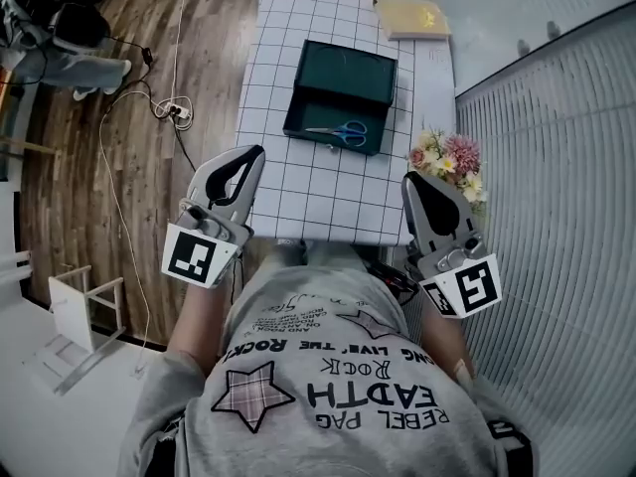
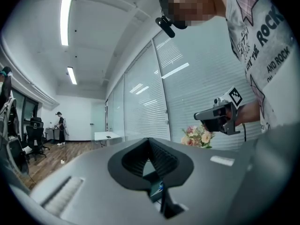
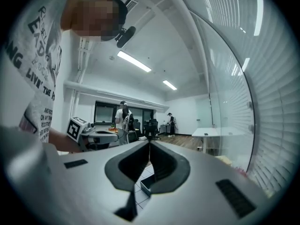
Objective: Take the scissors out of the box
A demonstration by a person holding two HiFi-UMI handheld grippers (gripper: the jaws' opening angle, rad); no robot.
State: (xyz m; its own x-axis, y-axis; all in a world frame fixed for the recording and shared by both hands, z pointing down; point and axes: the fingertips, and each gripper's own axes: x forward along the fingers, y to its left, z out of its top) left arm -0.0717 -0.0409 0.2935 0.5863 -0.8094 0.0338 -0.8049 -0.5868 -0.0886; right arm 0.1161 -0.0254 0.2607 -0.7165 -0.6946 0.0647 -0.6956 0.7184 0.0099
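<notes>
Scissors (image 1: 336, 132) in box (image 1: 343, 73), tips leftward, axis crosswise; left hand-held gripper (image 1: 258, 152), right hand-held gripper (image 1: 407, 180) each closed, empty.

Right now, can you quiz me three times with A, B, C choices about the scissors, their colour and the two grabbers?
1. Where are the scissors?
A in the box
B on a chair
C in a drawer

2. What colour are the scissors' handles?
A red
B blue
C yellow

3. How are the jaws of the left gripper and the right gripper?
A both shut and empty
B both wide open
C both shut on the scissors

Answers:
1 A: the head view shows them lying inside the dark green box.
2 B: the handle loops show blue.
3 A: each gripper view shows its jaws together with nothing between them.
</notes>
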